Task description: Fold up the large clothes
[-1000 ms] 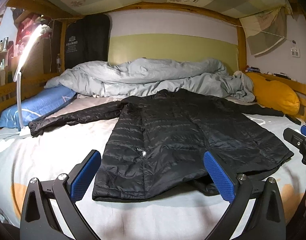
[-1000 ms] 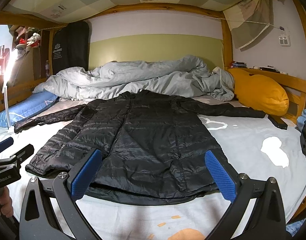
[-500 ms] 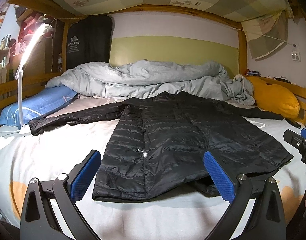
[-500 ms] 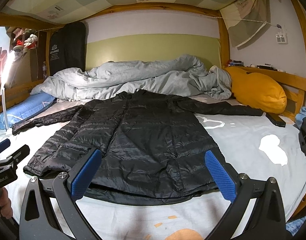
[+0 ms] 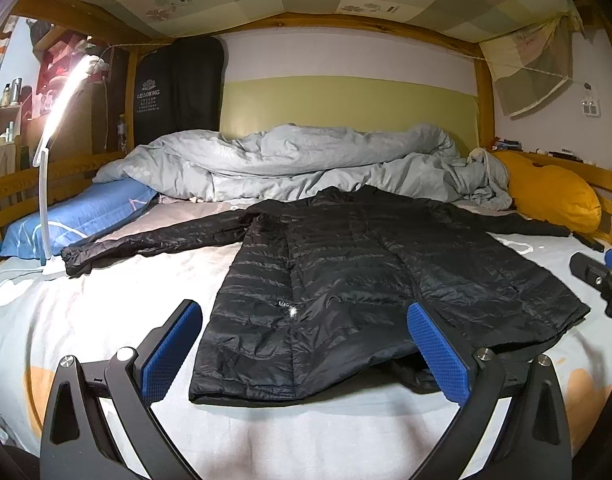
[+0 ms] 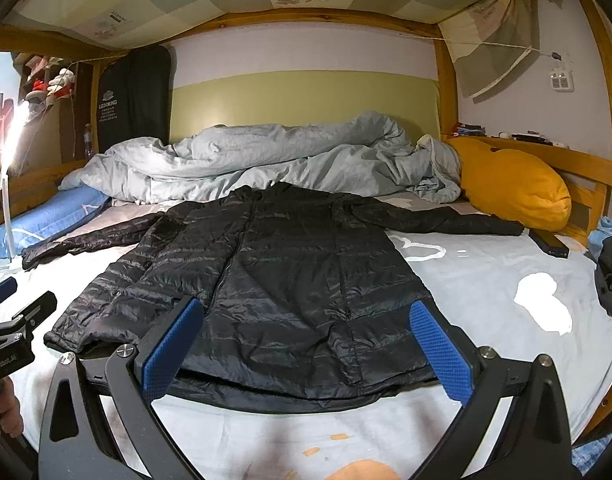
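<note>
A long black quilted down jacket [image 5: 346, 272] [image 6: 266, 280] lies flat on the bed, hem toward me, both sleeves spread sideways. My left gripper [image 5: 306, 352] hovers open over the hem's left part, blue pads wide apart, nothing held. My right gripper [image 6: 306, 356] is open too, above the hem's right half. In the left wrist view the right gripper's body [image 5: 598, 280] shows at the right edge; the right wrist view catches the left gripper's body [image 6: 10, 340] at the left edge, with a hand under it.
A crumpled grey duvet [image 5: 306, 164] is heaped behind the jacket. A blue pillow [image 5: 78, 216] and a lit white lamp [image 5: 50, 152] stand at the left, an orange pillow [image 6: 514, 188] at the right. Wooden bed rails [image 6: 586, 176] border both sides. A dark phone [image 6: 550, 244] lies near the right sleeve.
Both cameras have edged slightly nearer and lower toward the jacket's hem. The jacket has not moved and both grippers stay open.
</note>
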A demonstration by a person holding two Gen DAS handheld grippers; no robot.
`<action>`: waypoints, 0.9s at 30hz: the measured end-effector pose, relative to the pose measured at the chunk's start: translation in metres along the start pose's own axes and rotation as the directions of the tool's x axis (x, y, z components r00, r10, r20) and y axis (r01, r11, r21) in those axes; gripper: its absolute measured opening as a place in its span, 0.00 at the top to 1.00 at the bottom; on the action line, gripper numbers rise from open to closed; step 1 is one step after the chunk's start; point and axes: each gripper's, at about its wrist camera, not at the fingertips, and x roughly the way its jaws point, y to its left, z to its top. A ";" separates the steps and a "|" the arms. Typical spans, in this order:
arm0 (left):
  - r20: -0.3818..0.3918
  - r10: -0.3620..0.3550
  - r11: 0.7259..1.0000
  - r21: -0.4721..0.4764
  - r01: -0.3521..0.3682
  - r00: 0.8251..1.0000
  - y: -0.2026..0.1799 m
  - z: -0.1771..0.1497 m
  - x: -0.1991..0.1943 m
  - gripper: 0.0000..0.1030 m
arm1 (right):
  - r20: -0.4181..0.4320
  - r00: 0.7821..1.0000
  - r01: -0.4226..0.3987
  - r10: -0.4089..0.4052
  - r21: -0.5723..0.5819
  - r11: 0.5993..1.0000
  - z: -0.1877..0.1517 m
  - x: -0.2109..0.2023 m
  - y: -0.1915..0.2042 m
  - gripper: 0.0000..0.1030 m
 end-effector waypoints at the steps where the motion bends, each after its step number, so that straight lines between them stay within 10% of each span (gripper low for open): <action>1: 0.001 -0.005 1.000 -0.004 0.005 1.000 0.000 0.000 -0.001 0.00 | 0.000 1.000 0.001 -0.001 0.000 1.000 0.000 0.000 0.000 0.00; 27: 0.017 0.010 1.000 0.000 -0.010 1.000 0.012 -0.004 -0.004 0.00 | -0.018 1.000 0.001 -0.002 -0.046 0.999 -0.006 0.005 0.015 0.00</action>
